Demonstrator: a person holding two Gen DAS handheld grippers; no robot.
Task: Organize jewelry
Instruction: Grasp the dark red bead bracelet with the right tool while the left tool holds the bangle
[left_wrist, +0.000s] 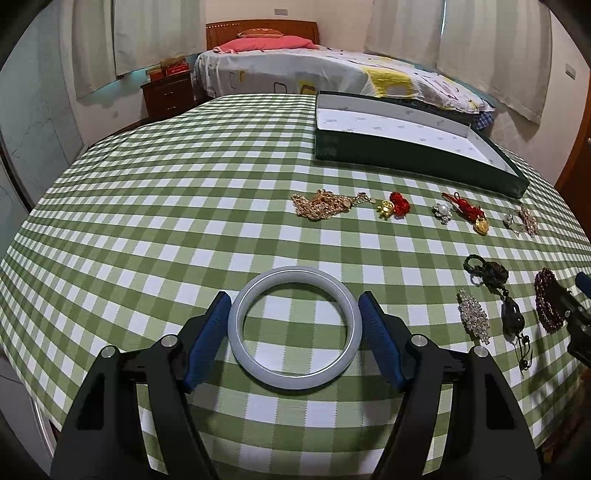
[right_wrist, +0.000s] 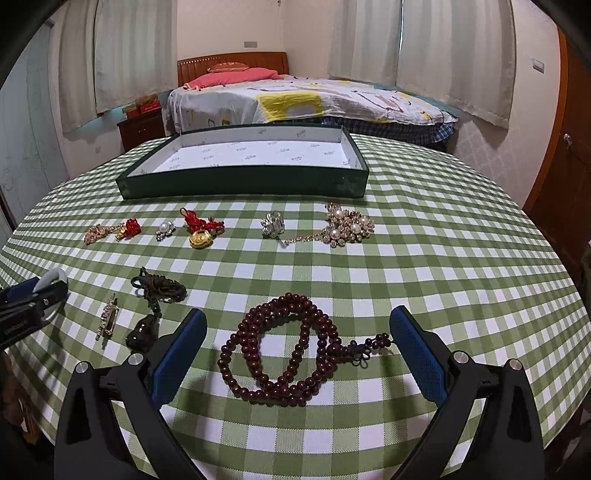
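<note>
Both tools hovering low over jewelry on the checked table, neither gripping yet.

Left tool (left_wrist: 293, 325) sitting wide around the pale jade bangle (left_wrist: 293, 326), blue pads just beside its rim on both sides, contact unclear; bangle lying flat on the table (left_wrist: 147, 221). Right tool (right_wrist: 297, 345) spreading wide, bracketing the dark red bead string (right_wrist: 284, 350), pads apart from the beads. Green tray (right_wrist: 243, 181) sitting at the far side, white lining showing. Gold chain (left_wrist: 325, 205), red-knot charms, pearl brooch (right_wrist: 347, 225) lying in a row before it.
</note>
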